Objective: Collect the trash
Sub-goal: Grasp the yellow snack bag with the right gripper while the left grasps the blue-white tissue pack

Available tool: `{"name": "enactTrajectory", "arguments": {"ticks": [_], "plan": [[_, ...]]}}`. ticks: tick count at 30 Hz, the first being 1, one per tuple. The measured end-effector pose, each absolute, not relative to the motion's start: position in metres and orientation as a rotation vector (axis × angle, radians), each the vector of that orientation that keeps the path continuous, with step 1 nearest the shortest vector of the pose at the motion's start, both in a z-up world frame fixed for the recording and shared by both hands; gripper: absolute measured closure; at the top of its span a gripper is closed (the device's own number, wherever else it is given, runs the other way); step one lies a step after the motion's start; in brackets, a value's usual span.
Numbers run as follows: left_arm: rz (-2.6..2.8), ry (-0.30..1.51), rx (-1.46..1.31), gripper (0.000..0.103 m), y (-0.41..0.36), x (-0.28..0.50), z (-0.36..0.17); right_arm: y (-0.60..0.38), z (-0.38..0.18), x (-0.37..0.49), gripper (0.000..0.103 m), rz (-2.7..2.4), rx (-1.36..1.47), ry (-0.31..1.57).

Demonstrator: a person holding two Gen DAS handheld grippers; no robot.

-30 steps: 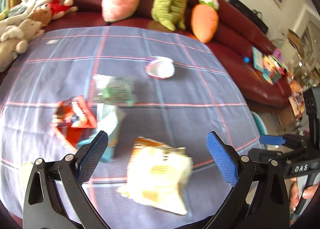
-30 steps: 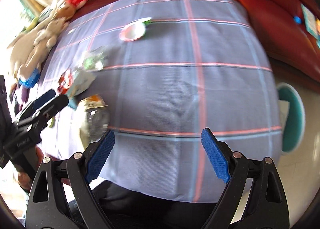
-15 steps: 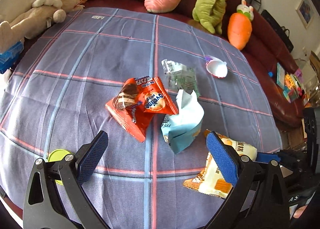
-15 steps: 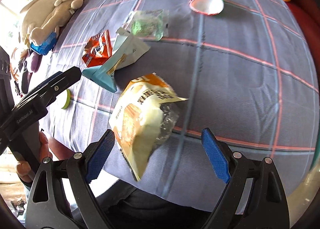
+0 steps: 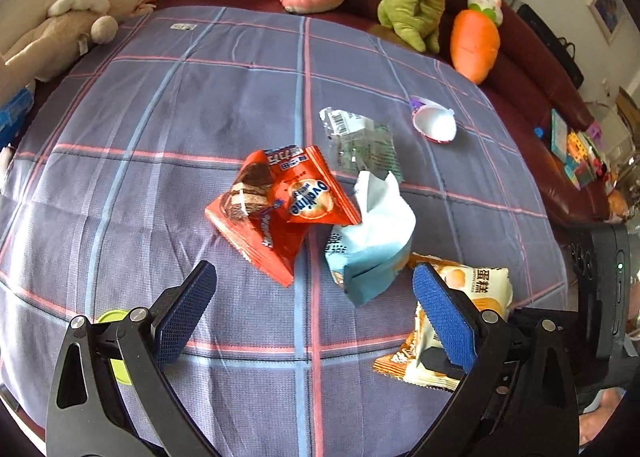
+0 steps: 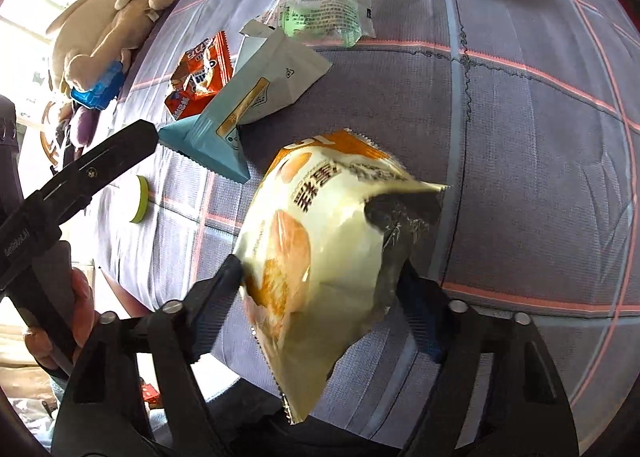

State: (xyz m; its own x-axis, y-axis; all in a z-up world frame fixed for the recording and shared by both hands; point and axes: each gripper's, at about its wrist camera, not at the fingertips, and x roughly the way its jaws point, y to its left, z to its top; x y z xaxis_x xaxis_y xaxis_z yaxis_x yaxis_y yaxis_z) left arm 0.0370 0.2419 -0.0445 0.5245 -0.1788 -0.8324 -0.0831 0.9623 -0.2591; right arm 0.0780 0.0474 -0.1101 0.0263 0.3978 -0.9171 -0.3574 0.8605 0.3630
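My right gripper (image 6: 320,281) is closing around a yellow and orange cake wrapper (image 6: 332,241), and both pads touch its sides near the table's front edge. In the left wrist view that wrapper (image 5: 476,285) lies at the lower right with the right gripper (image 5: 436,361) on it. My left gripper (image 5: 312,281) hangs open and empty above the cloth. Just beyond it lie a red snack wrapper (image 5: 280,209), a light blue wrapper (image 5: 372,249), a clear green-printed wrapper (image 5: 360,141) and a white cup (image 5: 434,123).
A checked blue-grey cloth (image 5: 200,105) covers the table. A yellow-green lid (image 6: 140,199) lies near its front left edge. Plush toys, among them a carrot (image 5: 474,41) and a rabbit (image 6: 120,17), sit on the dark red sofa (image 5: 532,69) behind and to the left.
The right gripper came down over the cake wrapper and its jaws narrowed onto it. The left gripper swung left a second ago, then kept still.
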Motion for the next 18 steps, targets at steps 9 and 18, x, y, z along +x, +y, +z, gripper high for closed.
{"name": "enactTrajectory", "arguments": {"ticks": [9,18], "plan": [[-0.109,1.029,-0.182,0.013,0.200,0.052,-0.050,0.003,-0.090,0.085,0.074,0.517,0.028,1.363],[-0.094,1.078,-0.176,0.058,0.181,0.067,-0.071,-0.081,-0.076,0.095,0.074,0.373,0.108,1.304]]}}
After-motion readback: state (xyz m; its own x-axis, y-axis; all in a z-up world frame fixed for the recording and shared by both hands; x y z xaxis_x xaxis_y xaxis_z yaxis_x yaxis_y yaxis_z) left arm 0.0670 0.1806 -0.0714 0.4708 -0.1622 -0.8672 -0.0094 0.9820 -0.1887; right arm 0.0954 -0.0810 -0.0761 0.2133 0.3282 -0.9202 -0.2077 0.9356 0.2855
